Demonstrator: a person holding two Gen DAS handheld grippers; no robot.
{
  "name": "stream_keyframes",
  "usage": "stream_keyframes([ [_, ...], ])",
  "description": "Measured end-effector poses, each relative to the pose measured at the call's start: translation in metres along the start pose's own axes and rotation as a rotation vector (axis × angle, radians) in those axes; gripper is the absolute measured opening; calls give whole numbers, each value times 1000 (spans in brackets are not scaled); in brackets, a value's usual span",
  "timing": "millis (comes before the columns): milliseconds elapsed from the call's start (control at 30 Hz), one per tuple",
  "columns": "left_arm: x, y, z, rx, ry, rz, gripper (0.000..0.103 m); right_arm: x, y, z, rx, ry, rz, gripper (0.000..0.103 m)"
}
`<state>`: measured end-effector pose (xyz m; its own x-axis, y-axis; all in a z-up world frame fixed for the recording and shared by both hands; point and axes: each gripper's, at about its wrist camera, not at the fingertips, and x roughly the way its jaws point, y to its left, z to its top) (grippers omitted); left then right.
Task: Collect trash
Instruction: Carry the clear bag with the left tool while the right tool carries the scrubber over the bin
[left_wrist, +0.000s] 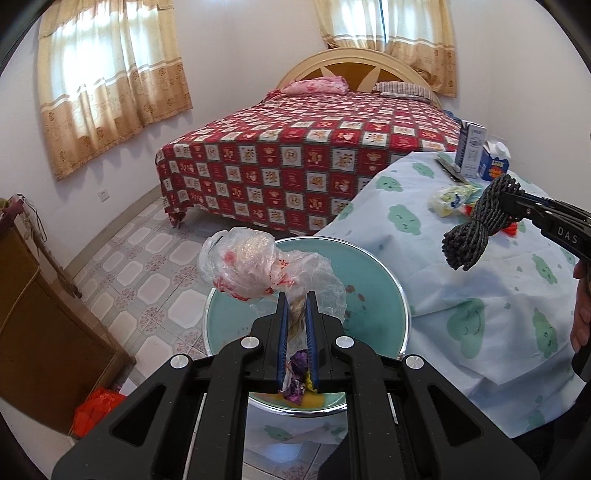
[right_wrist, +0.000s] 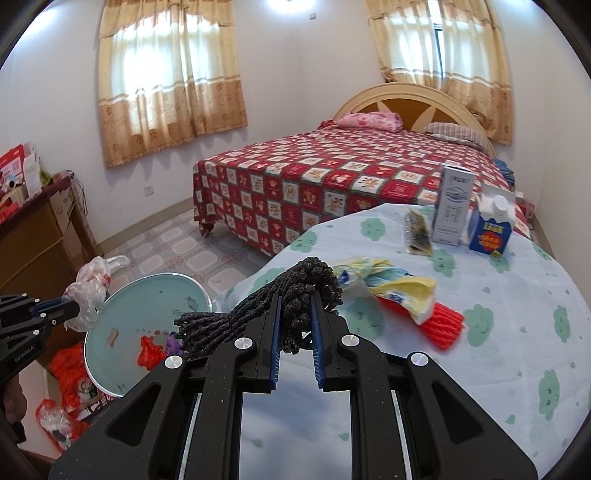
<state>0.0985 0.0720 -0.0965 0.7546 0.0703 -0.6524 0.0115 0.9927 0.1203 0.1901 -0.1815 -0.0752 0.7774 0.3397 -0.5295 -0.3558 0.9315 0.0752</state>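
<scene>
My left gripper (left_wrist: 297, 295) is shut on a crumpled clear plastic bag (left_wrist: 255, 269) with red print, held above the teal round basin (left_wrist: 388, 291). From the right wrist view the same bag (right_wrist: 90, 288) hangs over the basin (right_wrist: 147, 295), which holds red and purple scraps (right_wrist: 149, 352). My right gripper (right_wrist: 295, 295) is shut on a bundle of dark grey cord (right_wrist: 258, 317), over the table's left edge. In the left wrist view that cord bundle (left_wrist: 476, 221) hangs from the right gripper (left_wrist: 511, 197). A yellow wrapper (right_wrist: 391, 286) and an orange-red piece (right_wrist: 443, 326) lie on the table.
The round table (right_wrist: 517, 350) wears a pale blue cloth with green clouds. A grey carton (right_wrist: 452, 205), a blue carton (right_wrist: 491, 229) and a dark packet (right_wrist: 417, 230) stand at its far side. A bed (right_wrist: 332, 177) is behind; a wooden cabinet (right_wrist: 33, 240) and red bags (right_wrist: 66, 369) at left.
</scene>
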Motion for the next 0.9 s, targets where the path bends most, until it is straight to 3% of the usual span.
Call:
stream_keyframes([
  [900, 4, 36, 0, -60, 10, 57, 9, 30, 51, 13, -82, 30, 57, 15],
])
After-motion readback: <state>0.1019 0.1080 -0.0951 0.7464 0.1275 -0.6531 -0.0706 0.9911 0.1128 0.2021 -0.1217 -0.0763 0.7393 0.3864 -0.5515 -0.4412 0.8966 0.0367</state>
